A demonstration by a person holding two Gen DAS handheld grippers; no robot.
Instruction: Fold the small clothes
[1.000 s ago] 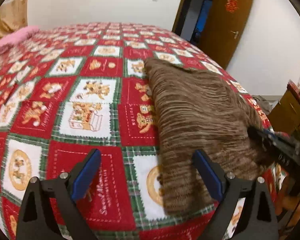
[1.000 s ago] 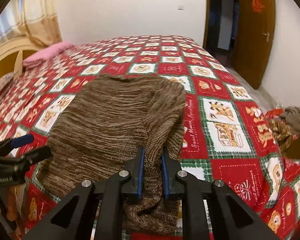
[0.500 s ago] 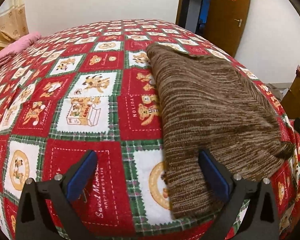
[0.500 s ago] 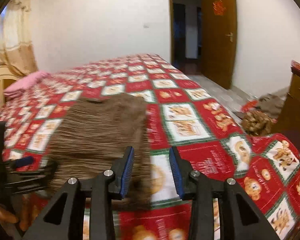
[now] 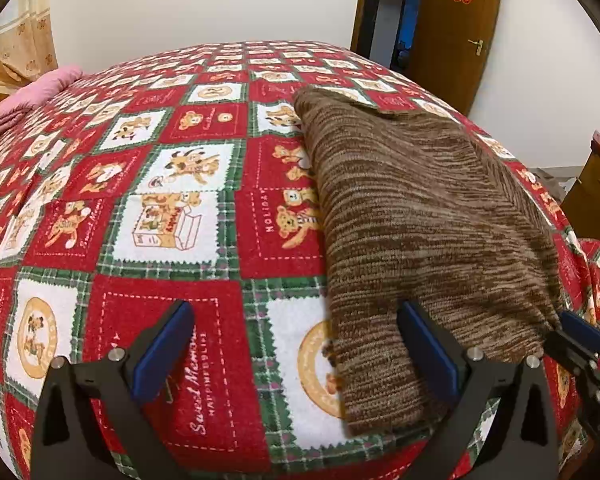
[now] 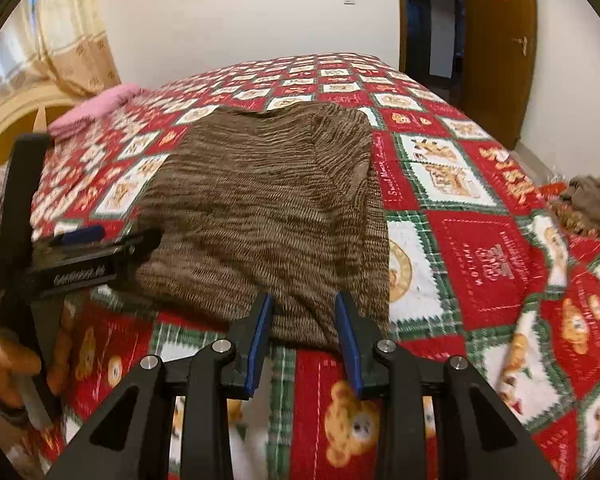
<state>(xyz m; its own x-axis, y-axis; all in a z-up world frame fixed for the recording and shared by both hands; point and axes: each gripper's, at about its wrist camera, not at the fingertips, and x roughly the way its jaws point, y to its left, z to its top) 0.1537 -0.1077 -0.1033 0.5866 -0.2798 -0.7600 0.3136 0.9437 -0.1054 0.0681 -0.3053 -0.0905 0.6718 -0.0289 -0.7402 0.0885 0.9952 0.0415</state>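
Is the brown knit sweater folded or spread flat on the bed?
Folded: the brown knit sweater lies as a compact block, its right side doubled over in layers, no sleeves spread out.

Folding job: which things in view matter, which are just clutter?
Job:
brown knit sweater
left gripper
right gripper
patterned bedspread

Lying about:
pink pillow
clothes heap on floor
wooden door
curtain
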